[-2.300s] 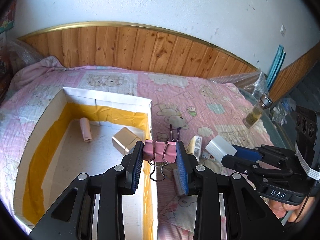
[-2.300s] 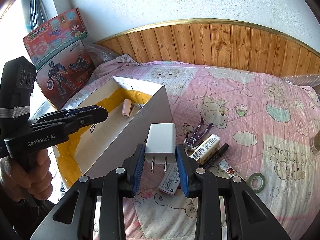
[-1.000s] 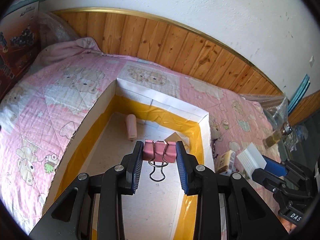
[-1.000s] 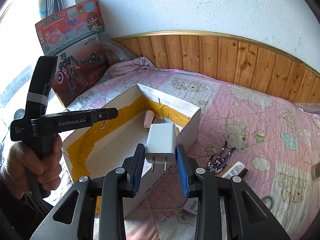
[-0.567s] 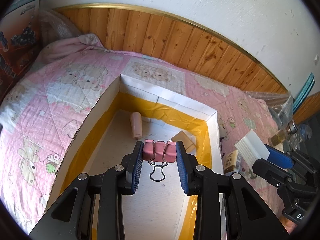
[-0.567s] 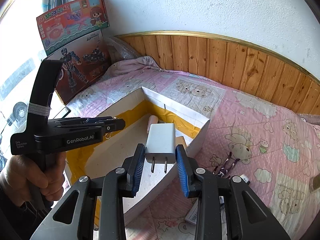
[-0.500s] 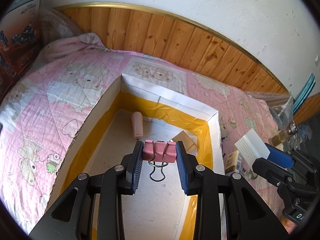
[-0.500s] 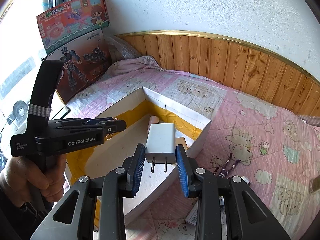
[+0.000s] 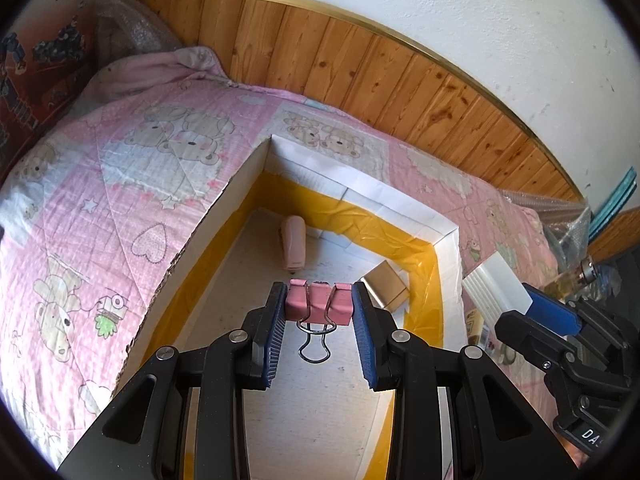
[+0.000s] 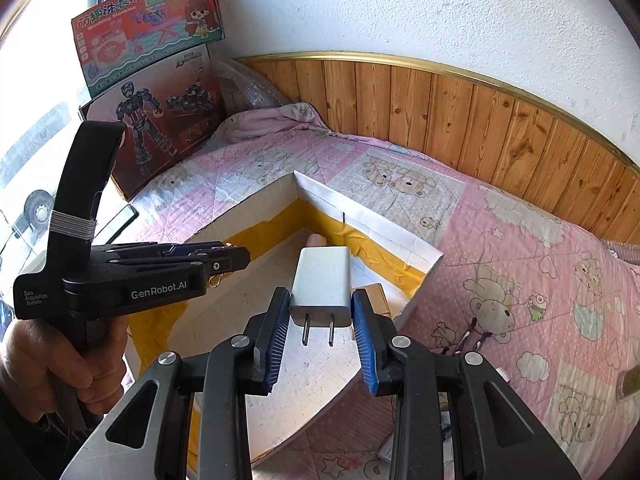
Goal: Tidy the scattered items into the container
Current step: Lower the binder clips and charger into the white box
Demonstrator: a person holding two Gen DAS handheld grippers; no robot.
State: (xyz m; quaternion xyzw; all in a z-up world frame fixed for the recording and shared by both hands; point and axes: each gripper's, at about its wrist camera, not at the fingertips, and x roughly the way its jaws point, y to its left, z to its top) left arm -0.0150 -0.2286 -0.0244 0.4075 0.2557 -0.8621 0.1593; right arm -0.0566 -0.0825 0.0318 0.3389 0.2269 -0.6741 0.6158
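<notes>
We pinch the pink clip (image 9: 319,307) by its flat sides in the left gripper (image 9: 319,312), wire loop hanging toward us, so it hangs over the floor of the box (image 9: 448,240) and should drop clear of the stapler (image 9: 293,243) and the gold block (image 9: 386,290) lying at the far end. The right gripper (image 10: 320,316) squeezes the charger (image 10: 323,286) across its body, prongs toward us, above the box's near right side. Both loads sit inside the rim, we judge, while hair ties (image 10: 468,338) wait on the quilt (image 10: 520,264) to the right.
</notes>
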